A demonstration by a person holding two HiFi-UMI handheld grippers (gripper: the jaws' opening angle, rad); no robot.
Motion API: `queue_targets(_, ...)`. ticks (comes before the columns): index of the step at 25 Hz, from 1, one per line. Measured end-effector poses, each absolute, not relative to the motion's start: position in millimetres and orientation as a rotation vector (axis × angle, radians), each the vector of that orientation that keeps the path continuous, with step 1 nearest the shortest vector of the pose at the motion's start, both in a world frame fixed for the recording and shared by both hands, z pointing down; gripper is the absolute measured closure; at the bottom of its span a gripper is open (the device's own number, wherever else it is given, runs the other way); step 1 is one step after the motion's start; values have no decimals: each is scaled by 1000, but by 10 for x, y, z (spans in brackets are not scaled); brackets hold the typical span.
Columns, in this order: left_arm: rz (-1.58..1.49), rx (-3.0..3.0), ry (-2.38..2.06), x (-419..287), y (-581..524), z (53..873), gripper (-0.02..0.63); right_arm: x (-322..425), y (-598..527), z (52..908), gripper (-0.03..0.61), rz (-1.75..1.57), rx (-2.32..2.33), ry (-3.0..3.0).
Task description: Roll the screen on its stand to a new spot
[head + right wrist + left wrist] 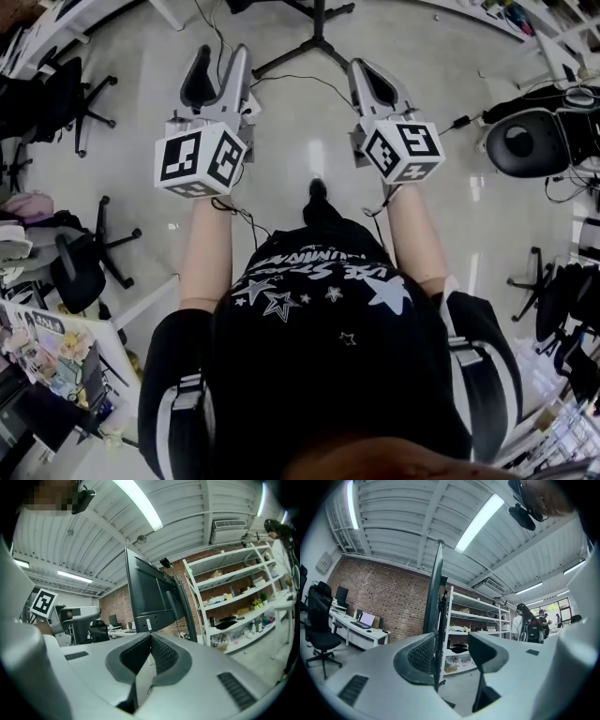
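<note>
Nearest, the left gripper (457,645) held its jaws apart with nothing clamped. The right gripper (150,637) had its jaws together and empty. Ahead, the screen (147,590) rose on its stand (317,37), apparently not yet touched, with shelves (234,597) behind. A cable (300,80) lay by the stand's feet. Rolling over it could snag a wheel, and a high push might tip the screen.

Screen (149,592): one flat rectangular panel, dark and unlit, standing upright. A small pale label sits on the housing at its lower edge. In the left gripper view the screen (436,592) is edge-on, a thin dark vertical slab.

Stand (185,606): dark column with bracket, fixed to the panel's far side. The head view shows its splayed black base legs (314,42) resting on the pale floor.
</note>
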State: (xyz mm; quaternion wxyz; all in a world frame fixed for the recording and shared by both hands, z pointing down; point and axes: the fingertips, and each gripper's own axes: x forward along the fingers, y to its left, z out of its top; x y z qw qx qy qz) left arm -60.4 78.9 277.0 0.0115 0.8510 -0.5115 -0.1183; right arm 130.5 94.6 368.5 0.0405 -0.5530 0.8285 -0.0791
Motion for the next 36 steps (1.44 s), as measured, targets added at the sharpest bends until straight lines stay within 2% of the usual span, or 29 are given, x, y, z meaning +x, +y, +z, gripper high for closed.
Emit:
queue_targets(3,-379,2646,-1560,-627,1032,2792,375,1200,1164,3691,572,-237,-1679,2557)
queue_targets(19,-351,2581,-1625,-1116,1879,2956,591,698,1991,3730,572,-197,-1679,2650)
queue_targets(36,-266,2588,-1633,-1345,2256,3050,604,386,2285,3833,572,-229,-1659,2669)
